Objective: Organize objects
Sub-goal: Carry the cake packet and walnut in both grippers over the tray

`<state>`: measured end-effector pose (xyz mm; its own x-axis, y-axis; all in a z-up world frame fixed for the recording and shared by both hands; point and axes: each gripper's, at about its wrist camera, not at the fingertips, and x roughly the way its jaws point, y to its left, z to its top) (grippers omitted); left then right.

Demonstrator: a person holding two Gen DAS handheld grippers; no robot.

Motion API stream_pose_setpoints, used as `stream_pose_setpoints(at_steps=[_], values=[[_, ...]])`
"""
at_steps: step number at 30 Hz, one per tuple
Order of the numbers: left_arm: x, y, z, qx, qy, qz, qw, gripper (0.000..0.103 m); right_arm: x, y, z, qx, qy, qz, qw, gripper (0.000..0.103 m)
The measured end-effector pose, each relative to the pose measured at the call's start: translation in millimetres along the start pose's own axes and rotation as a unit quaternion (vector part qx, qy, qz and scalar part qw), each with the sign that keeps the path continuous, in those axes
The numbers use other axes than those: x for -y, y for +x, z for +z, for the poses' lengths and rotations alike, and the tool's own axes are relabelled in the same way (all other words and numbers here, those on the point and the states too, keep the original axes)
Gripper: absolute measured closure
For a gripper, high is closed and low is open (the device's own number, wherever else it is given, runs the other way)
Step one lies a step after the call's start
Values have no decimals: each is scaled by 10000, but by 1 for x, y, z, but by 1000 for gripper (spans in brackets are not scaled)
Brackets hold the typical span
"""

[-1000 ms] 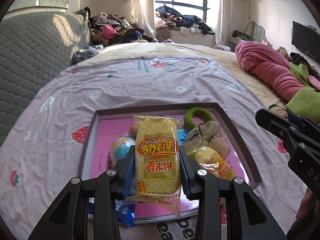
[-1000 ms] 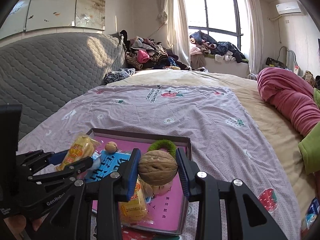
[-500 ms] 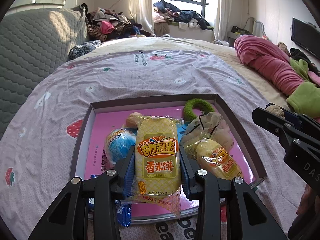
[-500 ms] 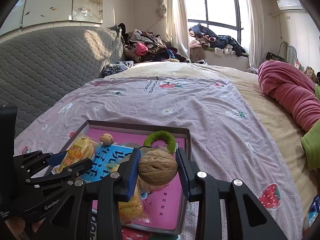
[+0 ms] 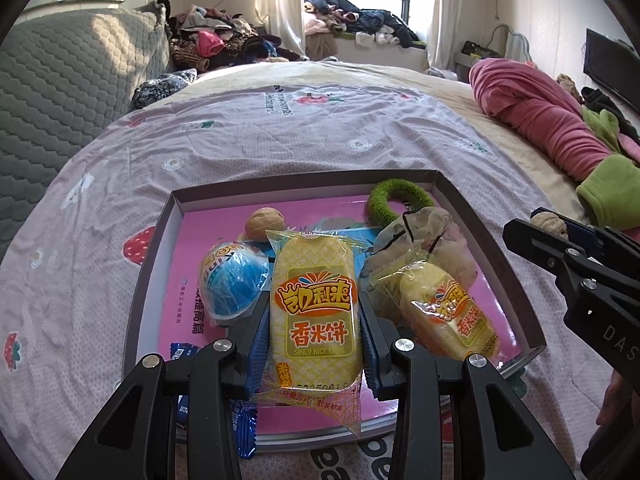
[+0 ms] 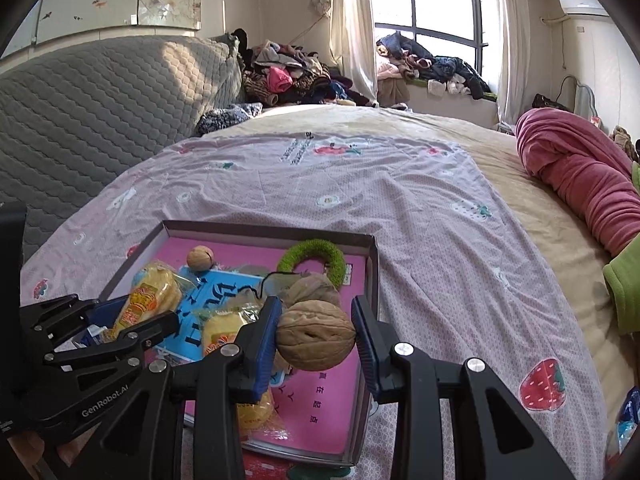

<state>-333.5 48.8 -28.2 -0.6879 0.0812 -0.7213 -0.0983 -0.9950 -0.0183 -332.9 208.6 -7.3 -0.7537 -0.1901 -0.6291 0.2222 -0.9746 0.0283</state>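
A shallow box with a pink floor (image 5: 224, 240) (image 6: 320, 408) lies on the bed. My left gripper (image 5: 314, 344) is shut on a yellow rice-cake packet (image 5: 316, 316) over the box's near middle. My right gripper (image 6: 316, 344) is shut on a walnut (image 6: 316, 340) above the box's right part; it also shows in the left wrist view (image 5: 554, 226). In the box lie a second walnut (image 5: 264, 224), a blue wrapped ball (image 5: 234, 280), a green ring (image 5: 396, 200), a crumpled beige bag (image 5: 432, 232) and another rice-cake packet (image 5: 448, 316).
The bed has a lilac strawberry-print sheet (image 5: 280, 128). A grey quilted headboard (image 5: 60, 92) stands on the left. Pink and green bedding (image 5: 552, 120) is piled on the right. A blue wrapper (image 5: 244, 428) lies at the box's near edge. Clothes (image 5: 224, 40) are heaped at the back.
Both grippers have moved forward and lower over the box, still holding the packet and the walnut. The box looks larger and nearer in both views.
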Motion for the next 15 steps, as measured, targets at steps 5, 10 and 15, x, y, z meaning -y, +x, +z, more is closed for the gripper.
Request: stream_pose_setpoints(at_steps=[5, 10, 15], values=[[0, 6, -2, -85, 17, -9, 10000, 63, 0, 4, -1, -49, 2, -15, 10000, 66], [1, 10, -3, -158, 26, -25, 9999, 63, 1, 12, -4, -163, 10, -43, 9999, 66], [3, 15, -6, -265, 71, -59, 9996, 63, 5, 23, -9, -361, 29, -93, 9993, 66]])
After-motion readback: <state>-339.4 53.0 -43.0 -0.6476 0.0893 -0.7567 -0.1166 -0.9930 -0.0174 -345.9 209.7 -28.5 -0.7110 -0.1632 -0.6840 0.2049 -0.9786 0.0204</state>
